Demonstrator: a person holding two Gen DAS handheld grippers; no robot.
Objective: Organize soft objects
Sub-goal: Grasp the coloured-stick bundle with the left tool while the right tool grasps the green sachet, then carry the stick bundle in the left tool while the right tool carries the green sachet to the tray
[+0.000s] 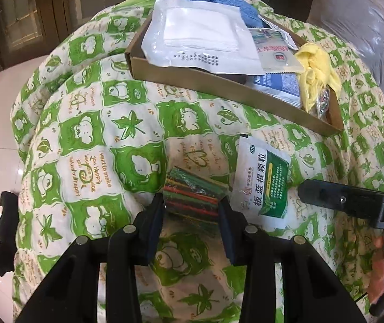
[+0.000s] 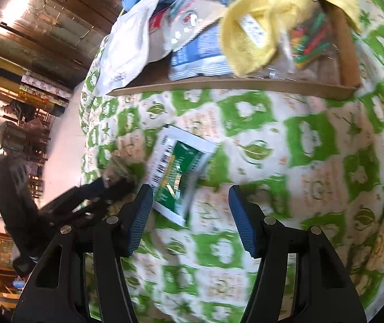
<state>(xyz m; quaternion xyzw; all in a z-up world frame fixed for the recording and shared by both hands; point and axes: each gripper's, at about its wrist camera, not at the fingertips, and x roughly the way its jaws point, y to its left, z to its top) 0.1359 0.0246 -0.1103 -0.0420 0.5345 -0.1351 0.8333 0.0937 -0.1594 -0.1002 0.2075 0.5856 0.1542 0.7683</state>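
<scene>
Sitting between the left gripper (image 1: pixel 192 210) fingers: striped packet (image 1: pixel 193 196).

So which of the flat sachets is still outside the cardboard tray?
The green-and-white sachet, lying alone on the quilt beside the left gripper; the others are piled inside the cardboard tray.

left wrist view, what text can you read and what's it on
"板蓝根颗粒": green and white sachet
"I want to make you happy": quilt
"DA", cut off: right gripper
White pouch print and the packets in the box: too small or blurred to read.
</scene>
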